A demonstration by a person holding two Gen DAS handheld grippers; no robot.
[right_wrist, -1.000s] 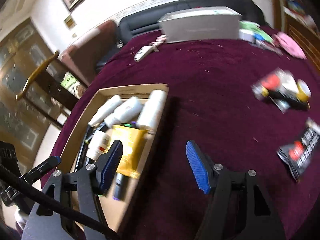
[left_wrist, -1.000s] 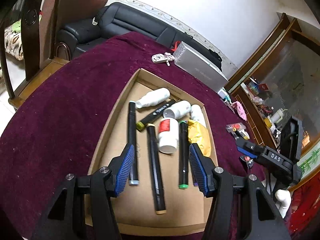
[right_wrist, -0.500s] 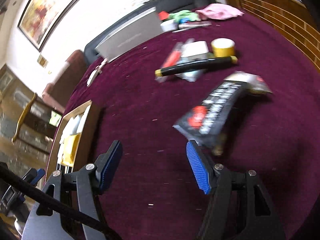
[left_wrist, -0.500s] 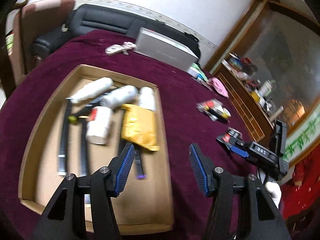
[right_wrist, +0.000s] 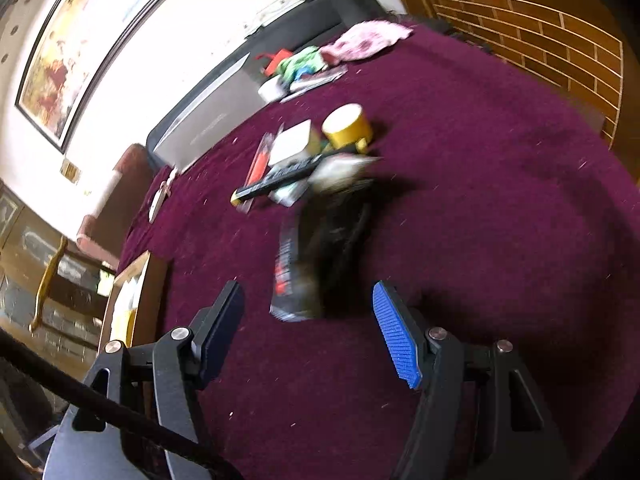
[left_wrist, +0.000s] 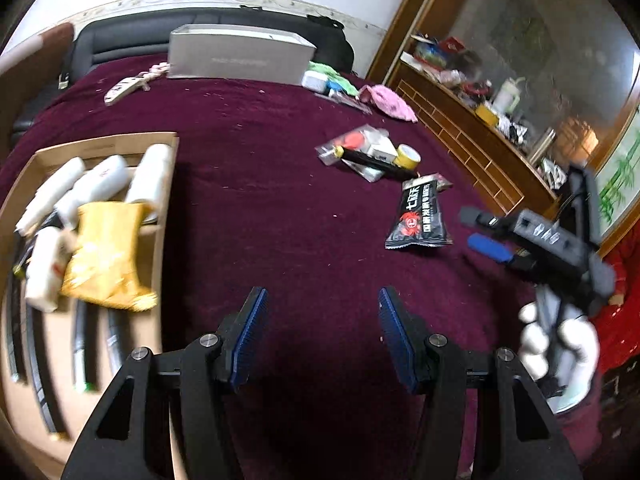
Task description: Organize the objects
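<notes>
A cardboard tray [left_wrist: 168, 184] at the left holds white bottles [left_wrist: 150, 176], a yellow pouch [left_wrist: 106, 252] and several black pens. A black snack packet [left_wrist: 420, 212] lies on the maroon cloth, with a pile [left_wrist: 372, 152] of a black marker, yellow tape roll and small packs behind it. My left gripper [left_wrist: 320, 332] is open and empty over bare cloth right of the tray. My right gripper [right_wrist: 308, 320] is open, just short of the blurred black packet [right_wrist: 316, 252]. The right gripper also shows in the left wrist view [left_wrist: 492, 240], right of the packet.
A grey box [left_wrist: 236, 56], a white remote [left_wrist: 124, 88] and a pink cloth [left_wrist: 388, 100] lie at the table's far side. A black sofa [left_wrist: 120, 36] stands behind. A wooden cabinet [left_wrist: 480, 132] runs along the right. The tray edge shows in the right wrist view [right_wrist: 138, 280].
My left gripper swung right, from over the tray to over bare cloth. My right gripper swung right from the tray toward the black packet and closed in on it.
</notes>
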